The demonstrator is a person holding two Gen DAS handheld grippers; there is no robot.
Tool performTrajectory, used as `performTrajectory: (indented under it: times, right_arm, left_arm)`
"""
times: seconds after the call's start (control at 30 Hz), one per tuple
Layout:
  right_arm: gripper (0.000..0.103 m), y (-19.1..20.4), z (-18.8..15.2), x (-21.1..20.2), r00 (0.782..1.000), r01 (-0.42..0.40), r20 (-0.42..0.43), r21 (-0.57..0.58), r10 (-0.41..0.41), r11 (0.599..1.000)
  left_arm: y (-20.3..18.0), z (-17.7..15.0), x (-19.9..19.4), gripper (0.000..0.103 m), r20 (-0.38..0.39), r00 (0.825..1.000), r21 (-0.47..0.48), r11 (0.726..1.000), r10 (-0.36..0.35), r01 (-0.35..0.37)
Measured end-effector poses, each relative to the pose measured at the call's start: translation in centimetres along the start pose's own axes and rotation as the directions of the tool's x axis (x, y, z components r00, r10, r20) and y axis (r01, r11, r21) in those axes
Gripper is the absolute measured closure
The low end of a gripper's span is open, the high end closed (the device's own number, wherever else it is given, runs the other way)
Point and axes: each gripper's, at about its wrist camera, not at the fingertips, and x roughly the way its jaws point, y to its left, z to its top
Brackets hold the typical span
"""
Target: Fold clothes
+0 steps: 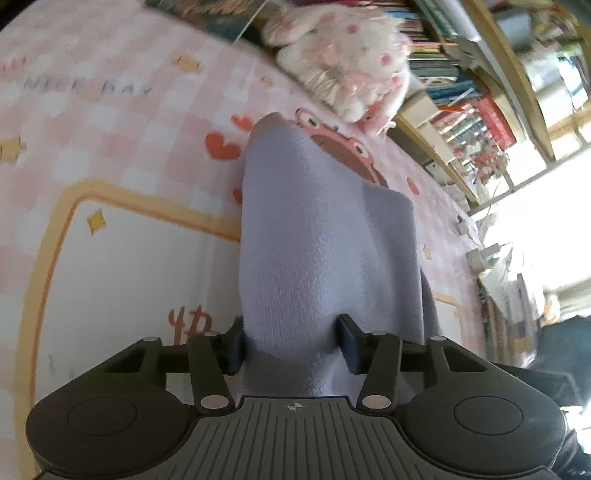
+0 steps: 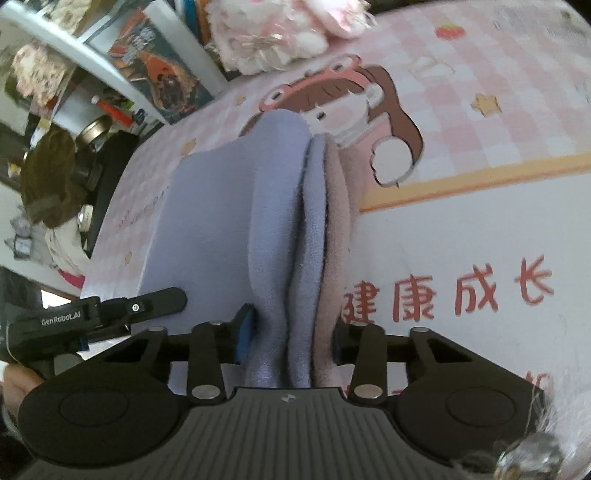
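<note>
A lavender fleece garment (image 1: 314,236) lies folded in a long strip on the pink checked blanket (image 1: 110,122). In the left wrist view its near end fills the gap of my left gripper (image 1: 291,347), whose pads press on it from both sides. The right wrist view shows the same garment (image 2: 221,206) stacked in layers, lavender outside and a pink lining (image 2: 338,221) on the right. My right gripper (image 2: 291,339) is shut on this bunched near edge. At the left, a black finger (image 2: 159,300) of the other gripper rests against the cloth.
A white and pink plush toy (image 1: 340,55) (image 2: 273,33) sits at the blanket's far edge. Crowded bookshelves (image 1: 461,110) stand beyond it, and books (image 2: 162,74) and clutter lie off the blanket's left side. White printed blanket (image 2: 461,240) stretches to the right.
</note>
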Motion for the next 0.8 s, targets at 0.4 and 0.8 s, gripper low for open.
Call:
performTrajectory:
  times: [0.4,0.8]
  right_arm:
    - [0.077,3.6,1.2,-1.5,0.990,0.031,0.142,-0.209,-0.001,0.977]
    - [0.076,9.0,4.4,2.1,0.985,0.036,0.170,-0.277,0.012,0.960]
  left_arm:
    - [-2.0,2.0,-3.1,0.059,0.158,0.987,0.153,0.987,0.013,-0.038]
    - [2.5,5.8,-5.5,0.059,0.235,0.972,0.112,0.993,0.021,-0.049]
